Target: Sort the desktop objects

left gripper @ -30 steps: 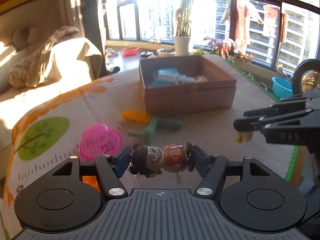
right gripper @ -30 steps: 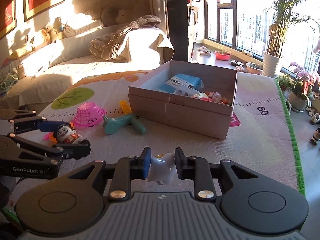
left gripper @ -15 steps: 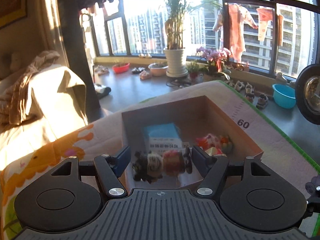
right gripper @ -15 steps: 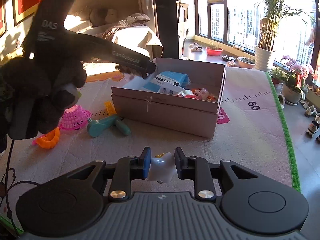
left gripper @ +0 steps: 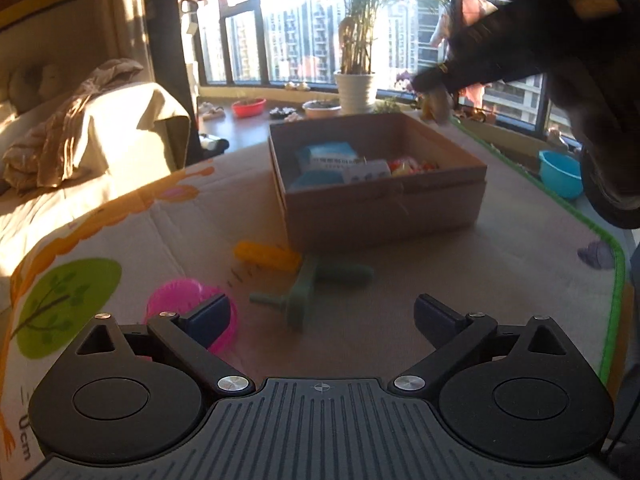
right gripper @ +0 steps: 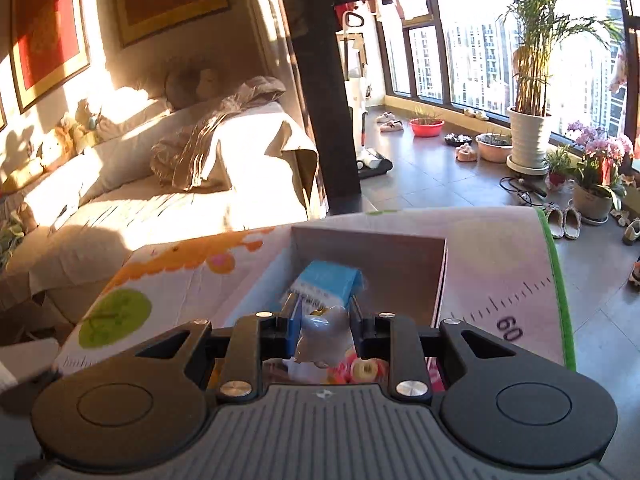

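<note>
The right gripper is hovering over the cardboard box, fingers clenched on a white tooth toy; next, releasing it inside. The left gripper is opening with nothing between its fingers. Only its view is showing the pink basket at nine o'clock and the green toy on the table.

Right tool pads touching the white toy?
Touching. Right wrist view: the right tool has both pads pressed against the white toy, no gap either side.
</note>
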`<state>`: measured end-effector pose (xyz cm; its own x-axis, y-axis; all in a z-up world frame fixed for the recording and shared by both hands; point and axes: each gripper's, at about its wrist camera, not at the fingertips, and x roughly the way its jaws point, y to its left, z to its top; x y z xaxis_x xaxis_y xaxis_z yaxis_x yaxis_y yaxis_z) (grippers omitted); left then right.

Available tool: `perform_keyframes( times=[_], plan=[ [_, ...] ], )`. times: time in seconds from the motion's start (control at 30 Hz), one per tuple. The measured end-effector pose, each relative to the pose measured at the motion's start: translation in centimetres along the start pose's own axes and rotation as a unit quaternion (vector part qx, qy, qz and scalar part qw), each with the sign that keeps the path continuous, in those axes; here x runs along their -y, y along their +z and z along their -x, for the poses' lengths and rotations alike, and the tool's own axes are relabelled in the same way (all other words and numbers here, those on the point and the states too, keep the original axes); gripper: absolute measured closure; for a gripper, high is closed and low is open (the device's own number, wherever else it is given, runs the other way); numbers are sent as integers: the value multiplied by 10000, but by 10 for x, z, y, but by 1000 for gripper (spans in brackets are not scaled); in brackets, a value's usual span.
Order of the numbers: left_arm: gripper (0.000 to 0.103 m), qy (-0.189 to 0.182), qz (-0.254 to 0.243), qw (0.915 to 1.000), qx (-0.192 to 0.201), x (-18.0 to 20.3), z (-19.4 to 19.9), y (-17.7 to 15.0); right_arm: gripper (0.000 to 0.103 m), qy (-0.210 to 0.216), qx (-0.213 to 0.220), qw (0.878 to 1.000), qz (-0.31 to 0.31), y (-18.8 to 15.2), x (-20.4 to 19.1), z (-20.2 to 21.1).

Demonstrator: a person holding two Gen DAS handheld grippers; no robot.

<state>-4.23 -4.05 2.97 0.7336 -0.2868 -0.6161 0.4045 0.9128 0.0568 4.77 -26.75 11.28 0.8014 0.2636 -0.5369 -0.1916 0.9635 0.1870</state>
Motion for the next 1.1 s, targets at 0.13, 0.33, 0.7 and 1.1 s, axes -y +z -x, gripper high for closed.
perform_keyframes(
  times=[0.13,0.33,0.7,1.1],
  plan=[
    [1,-52,212,9996,-153,1,7,-23,76,-467,227,9986,-139,31,11,-47],
    [0,49,260,9994,-234,-2,15,-38,73,-805,194,9965,-133,29,14,-63],
    [0,415,655,9968,-179,-27,19,-38,72,748,-882,9868,1136,-76,-84,-39],
    [0,133,565,9980,-255,-17,31,-50,89,545,-1100,9830,1367,-108,-93,-57]
  ],
)
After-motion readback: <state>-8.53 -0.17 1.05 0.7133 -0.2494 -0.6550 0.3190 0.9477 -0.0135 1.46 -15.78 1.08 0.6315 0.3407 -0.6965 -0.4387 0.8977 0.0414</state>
